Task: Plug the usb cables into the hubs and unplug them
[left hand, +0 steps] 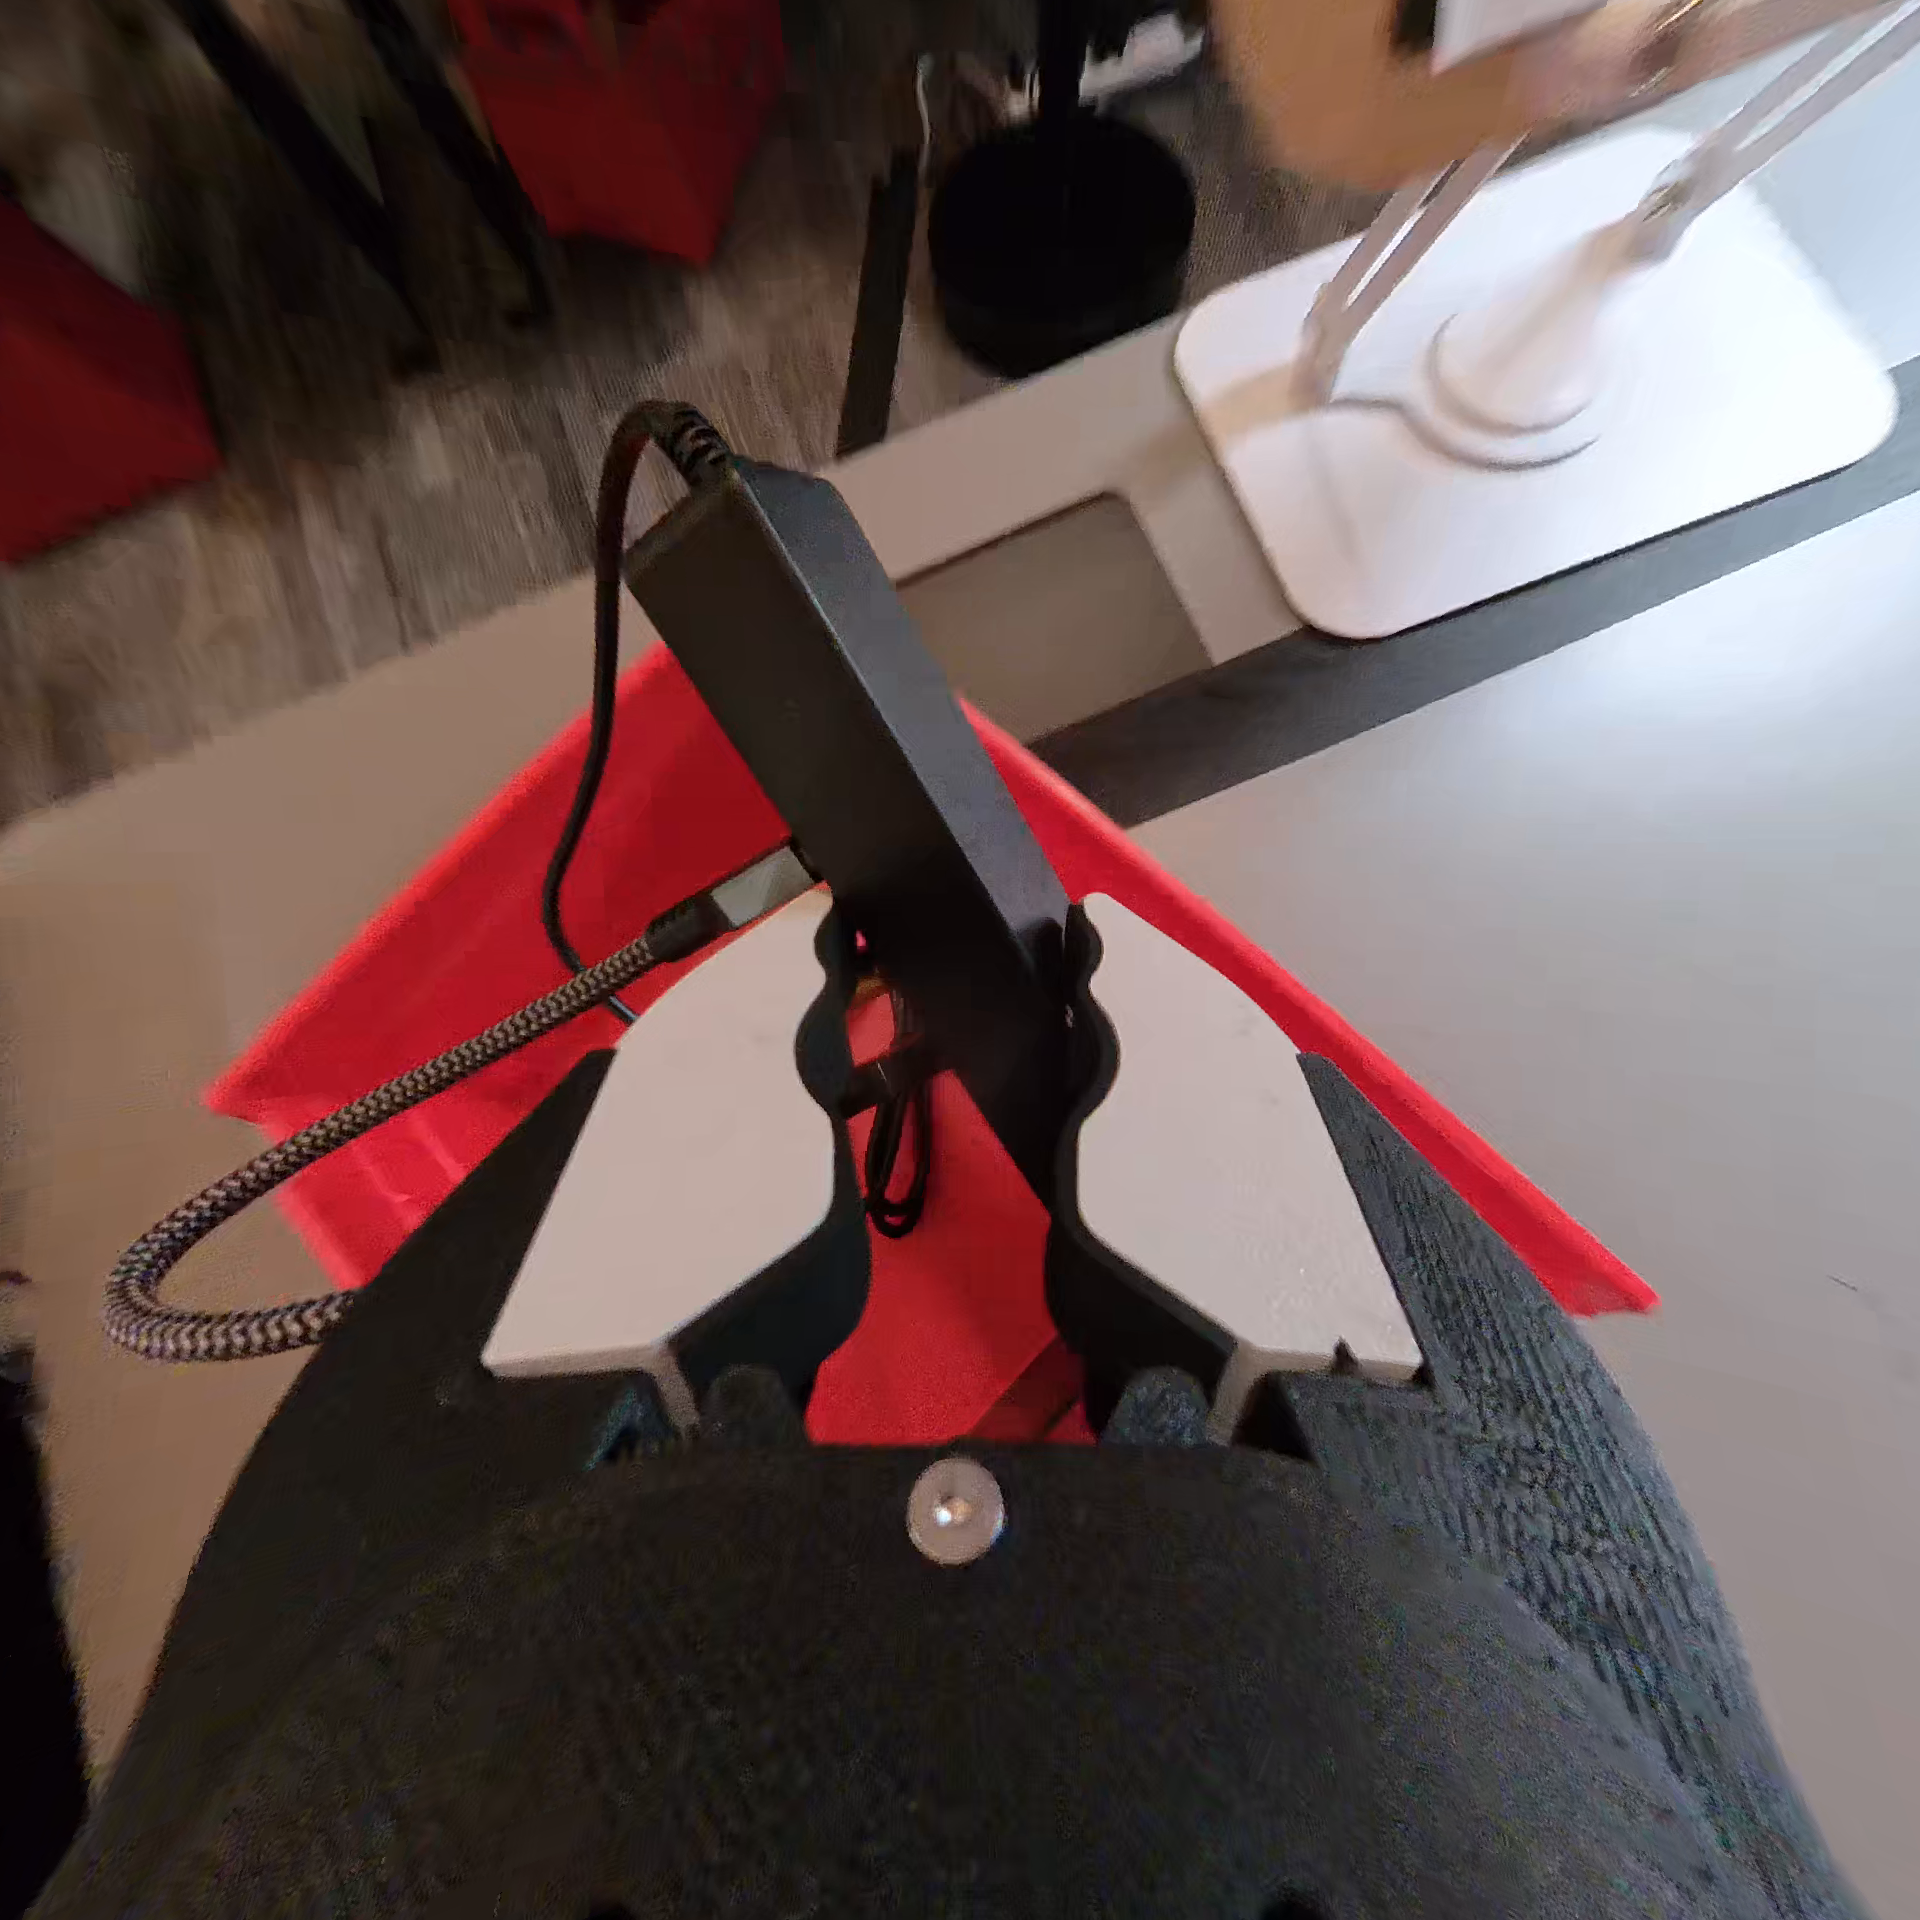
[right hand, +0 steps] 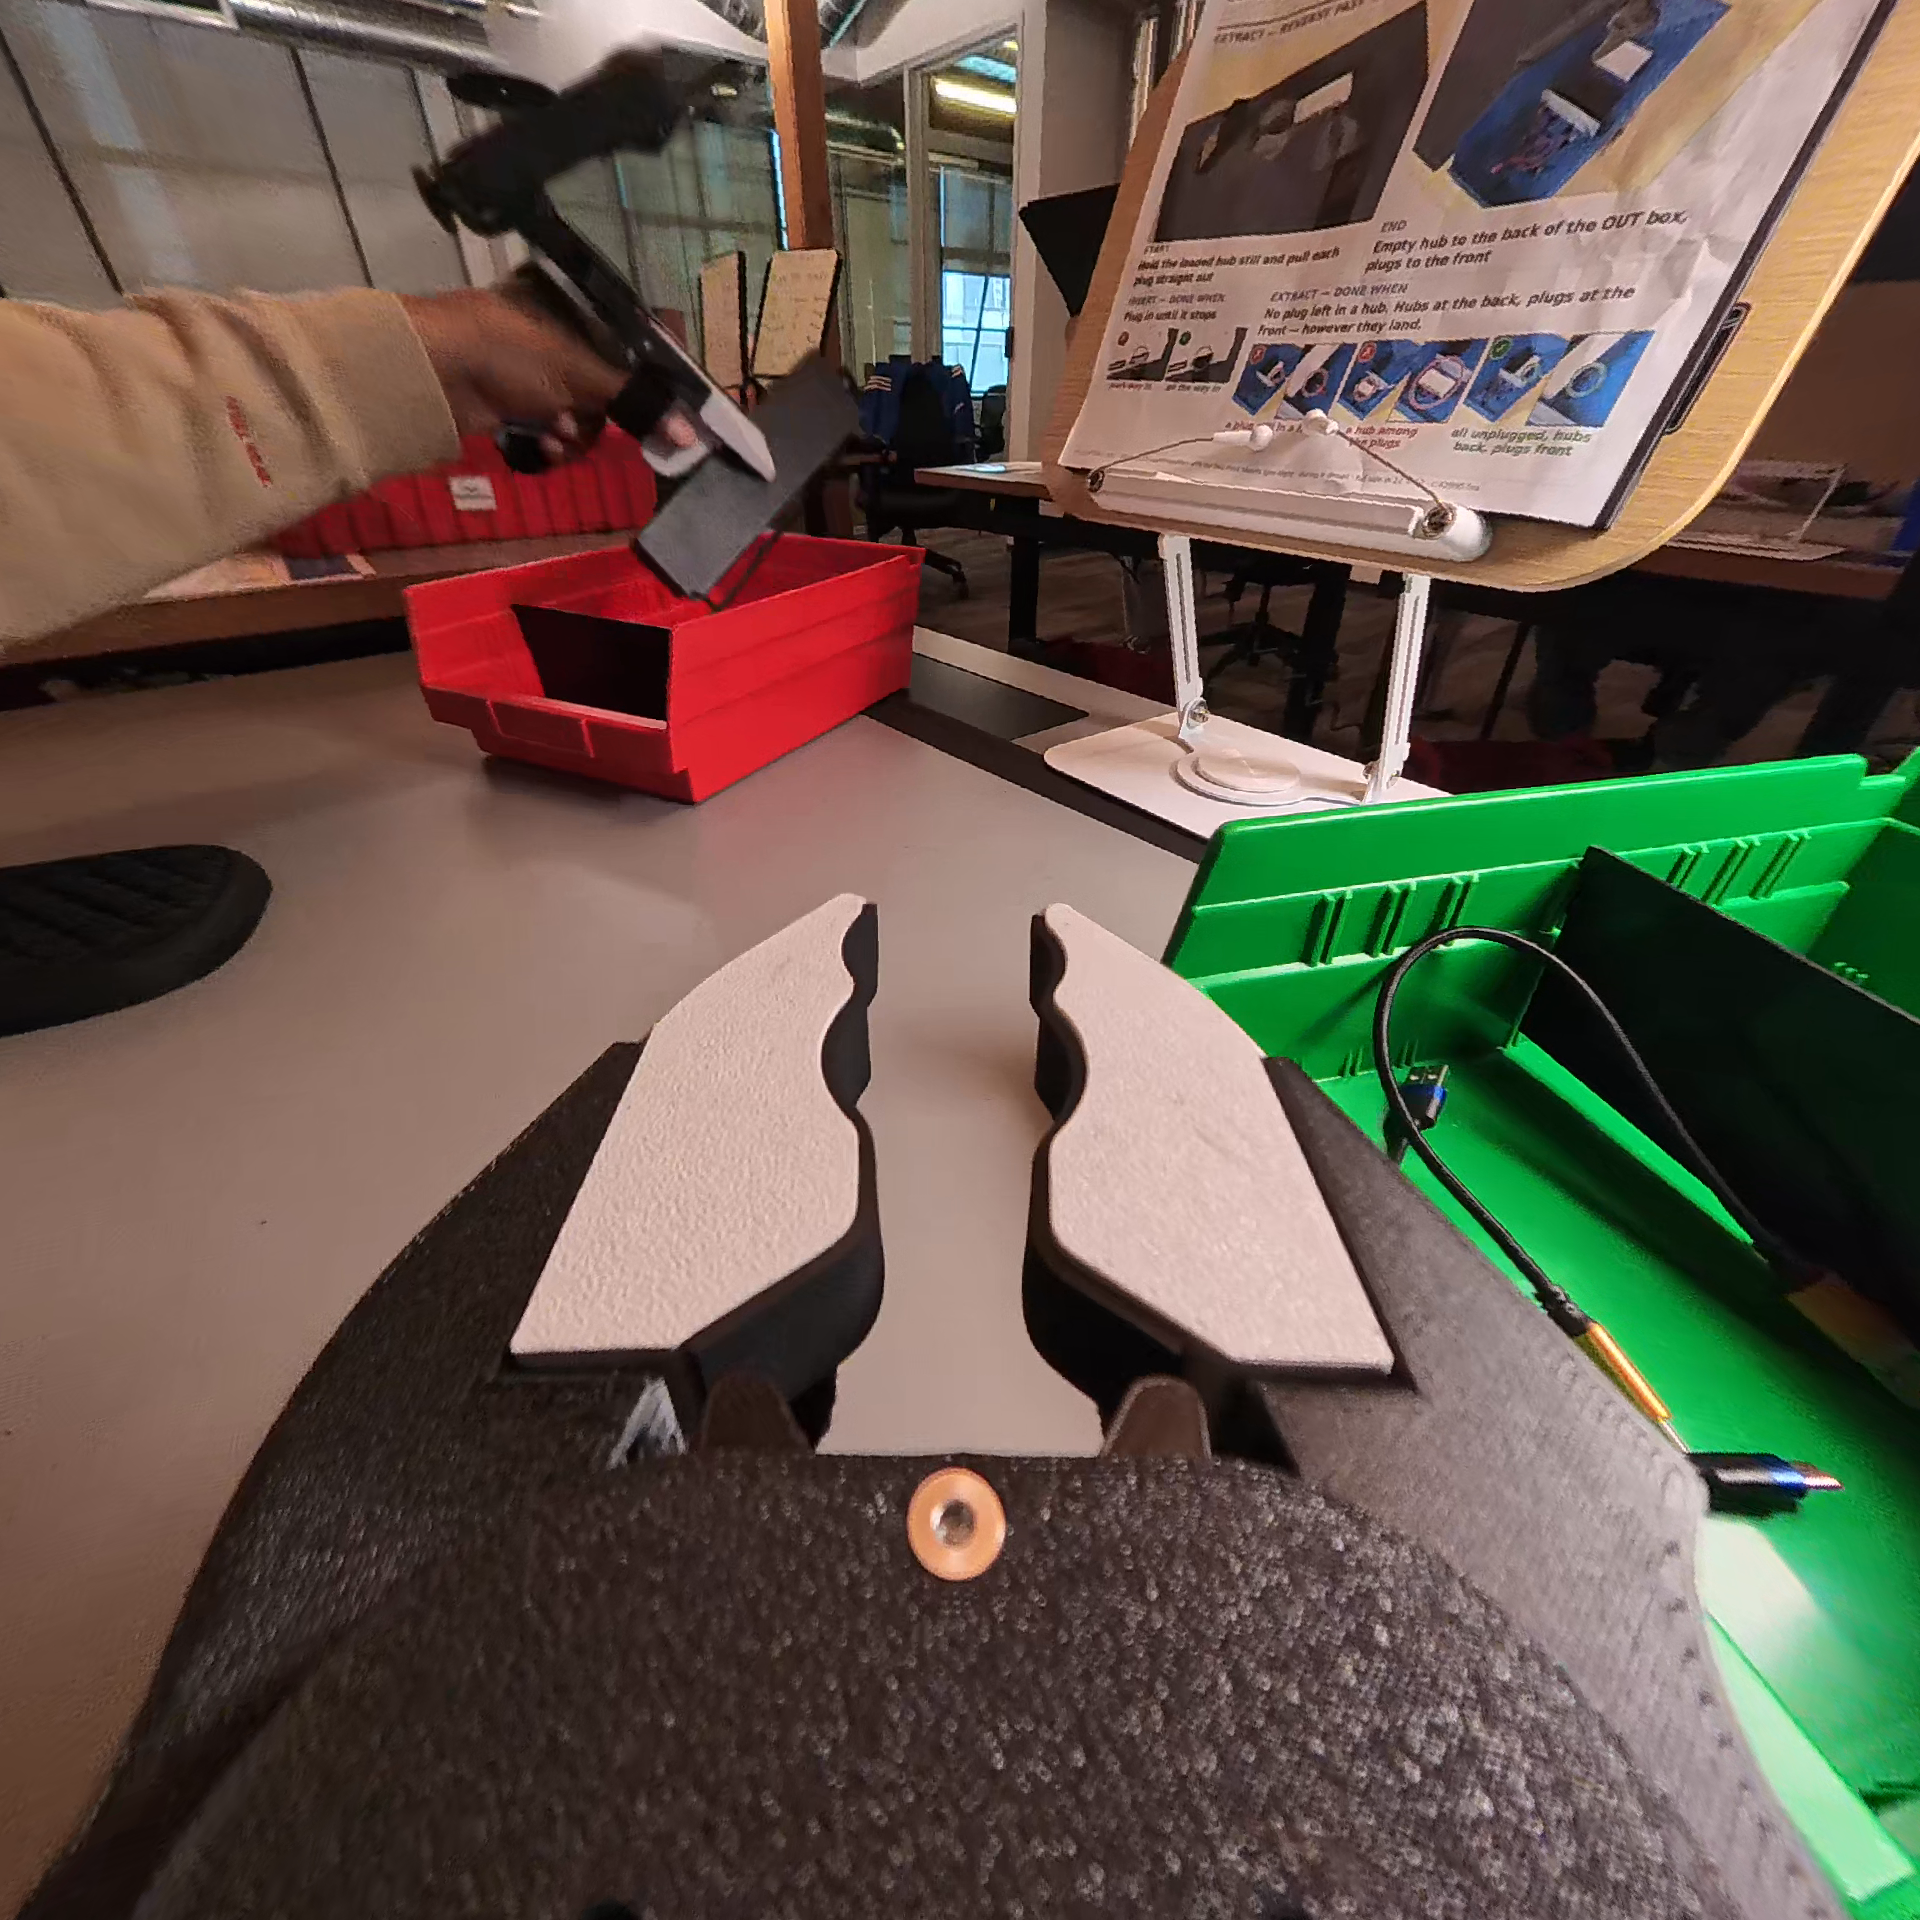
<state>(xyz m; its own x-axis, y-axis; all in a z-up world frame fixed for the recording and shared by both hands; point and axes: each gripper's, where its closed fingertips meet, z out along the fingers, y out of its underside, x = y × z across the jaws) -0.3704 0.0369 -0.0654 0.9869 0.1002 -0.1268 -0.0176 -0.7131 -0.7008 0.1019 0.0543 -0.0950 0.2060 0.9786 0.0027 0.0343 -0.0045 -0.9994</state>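
A: Black hub [left hand: 873, 727] is pinched at its near end by the left gripper [left hand: 961, 1029], held tilted up over the red bin [left hand: 644, 810]. Confirmed from the right wrist view: hub [right hand: 748, 478] raised above the red bin [right hand: 727, 665], clear of it.

B: Anything plugged in?

A: A braided cable [left hand: 343, 1132] is seen plugged into the hub's side by a silver plug [left hand: 743, 899], looping down to the left. A thinner black lead [left hand: 592, 727] comes out of the far end and hangs into the bin.

B: Right gripper?

A: Right gripper [right hand: 954, 1049] is spread, nothing between the pads, low over the grey table [right hand: 364, 1039] beside the green bin [right hand: 1558, 1195]. A loose black USB cable [right hand: 1455, 1164] lies in that bin, untouched.

B: Risks?

A: Grip is taken only at one end, so the hub could be levered or twisted out if the plug is pulled sideways instead of straight. The hanging lead could be snagged on the bin wall as the hub is moved. The braided loop could be dragged across the left fingers. Motion blur is noted in the left view, so seating depth of the plug cannot be judged. The white stand [right hand: 1247, 769] is near the bin and could be clipped.
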